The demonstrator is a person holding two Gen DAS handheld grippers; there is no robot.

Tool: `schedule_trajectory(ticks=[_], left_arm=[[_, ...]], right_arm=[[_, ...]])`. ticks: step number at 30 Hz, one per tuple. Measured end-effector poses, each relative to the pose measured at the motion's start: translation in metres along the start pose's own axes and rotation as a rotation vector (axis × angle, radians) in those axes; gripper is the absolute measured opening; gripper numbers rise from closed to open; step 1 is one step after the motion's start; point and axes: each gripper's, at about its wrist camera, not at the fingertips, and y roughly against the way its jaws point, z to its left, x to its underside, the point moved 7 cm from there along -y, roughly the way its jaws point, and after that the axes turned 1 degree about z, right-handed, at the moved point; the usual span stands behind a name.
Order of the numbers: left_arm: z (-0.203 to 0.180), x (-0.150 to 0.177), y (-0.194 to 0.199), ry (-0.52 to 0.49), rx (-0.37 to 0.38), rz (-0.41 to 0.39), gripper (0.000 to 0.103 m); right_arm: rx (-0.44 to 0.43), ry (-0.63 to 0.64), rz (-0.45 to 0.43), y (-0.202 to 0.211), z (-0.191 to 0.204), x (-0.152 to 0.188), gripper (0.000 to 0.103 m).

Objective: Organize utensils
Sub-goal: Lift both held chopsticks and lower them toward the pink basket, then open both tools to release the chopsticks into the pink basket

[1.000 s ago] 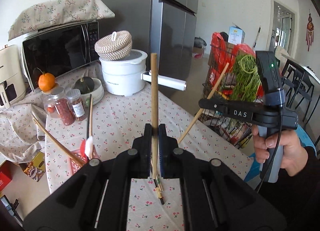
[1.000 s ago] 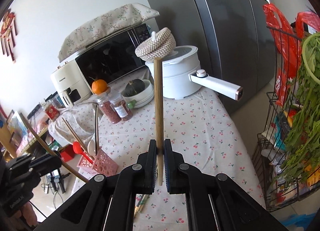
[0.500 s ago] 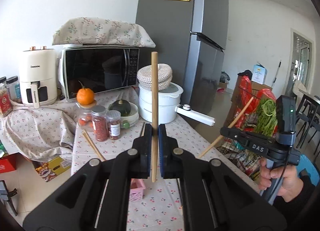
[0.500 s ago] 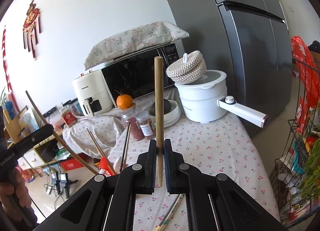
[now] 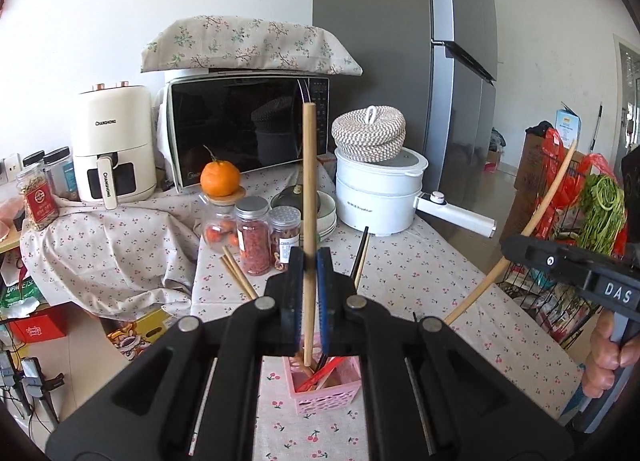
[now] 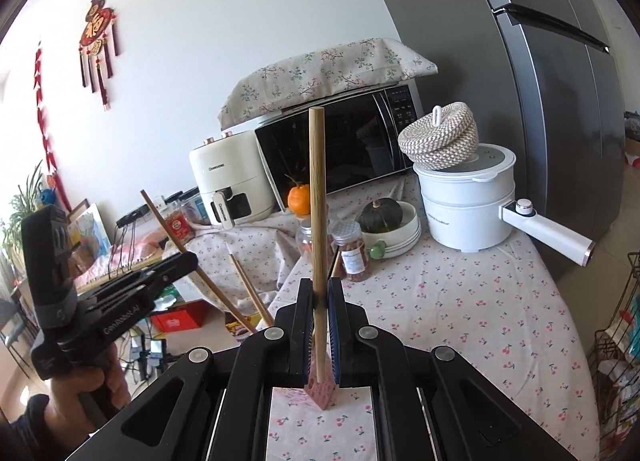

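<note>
In the left wrist view my left gripper [image 5: 309, 261] is shut on an upright wooden chopstick [image 5: 308, 189]. Its lower end hangs just above the pink basket [image 5: 340, 391], which holds a red utensil and several chopsticks [image 5: 236, 277]. At the right edge a hand holds my right gripper [image 5: 510, 251], shut on a slanted chopstick [image 5: 548, 189]. In the right wrist view the right gripper [image 6: 320, 293] clamps its own upright chopstick [image 6: 318, 197] over a corner of the pink basket [image 6: 320, 391]. The left gripper [image 6: 188, 263] appears at the left with its chopstick [image 6: 164, 221].
On the cherry-print tablecloth [image 5: 420, 277] stand a white pot [image 5: 380, 201] with a woven lid, spice jars [image 5: 252, 241], an orange [image 5: 220, 179], a microwave [image 5: 240, 137] and an air fryer [image 5: 114, 149]. A grey fridge [image 5: 400, 61] stands behind. A wire rack with greens [image 5: 600, 201] is at the right.
Both cameras have swung up and left, bringing the microwave and air fryer to the middle. The pink basket now lies right under both pairs of jaws. Each gripper still holds its chopstick.
</note>
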Motion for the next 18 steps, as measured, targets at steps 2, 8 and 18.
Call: schedule_trajectory(ticks=[2, 8, 18], left_arm=[[-0.002, 0.008, -0.013, -0.024, -0.015, 0.041, 0.007], [0.002, 0.026, -0.038, -0.023, -0.010, 0.106, 0.008], [0.021, 0.025, -0.022, 0.071, -0.029, 0.127, 0.064]], right_arm=[[-0.010, -0.004, -0.001, -0.004, 0.004, 0.000, 0.007], [-0.019, -0.017, 0.026, -0.022, 0.011, 0.006, 0.007], [-0.028, -0.062, 0.031, -0.038, 0.012, 0.007, 0.007]])
